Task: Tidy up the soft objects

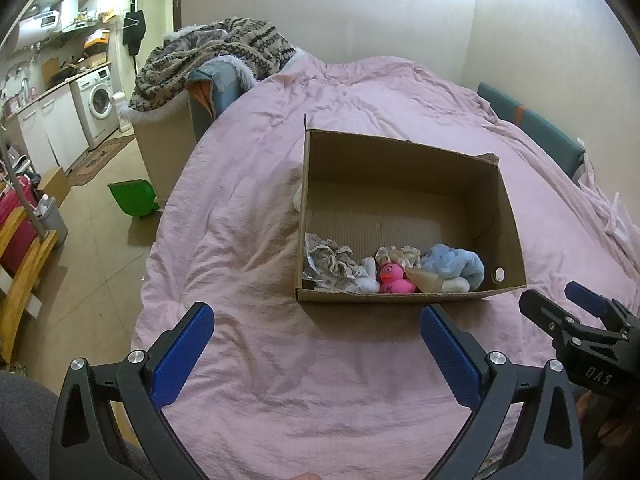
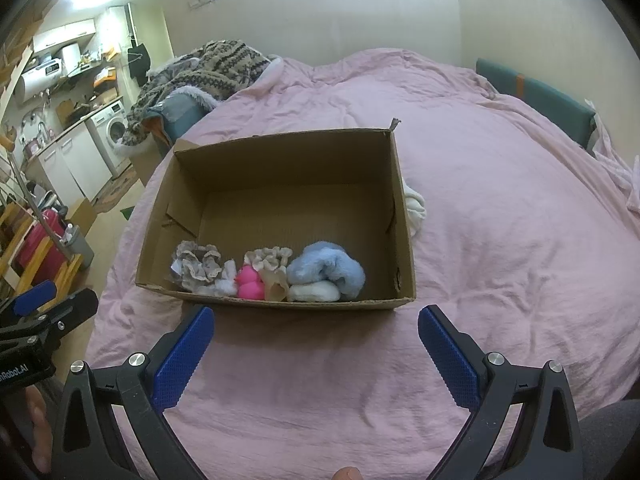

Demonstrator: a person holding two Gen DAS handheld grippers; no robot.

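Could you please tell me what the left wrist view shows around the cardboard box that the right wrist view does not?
Only the left wrist view shows the green dustpan on the floor and the right gripper. Only the right wrist view shows the white soft item lying outside the box plainly, and the left gripper. Both show the cardboard box on the pink bedcover, holding the pink duck and the blue fluffy item.
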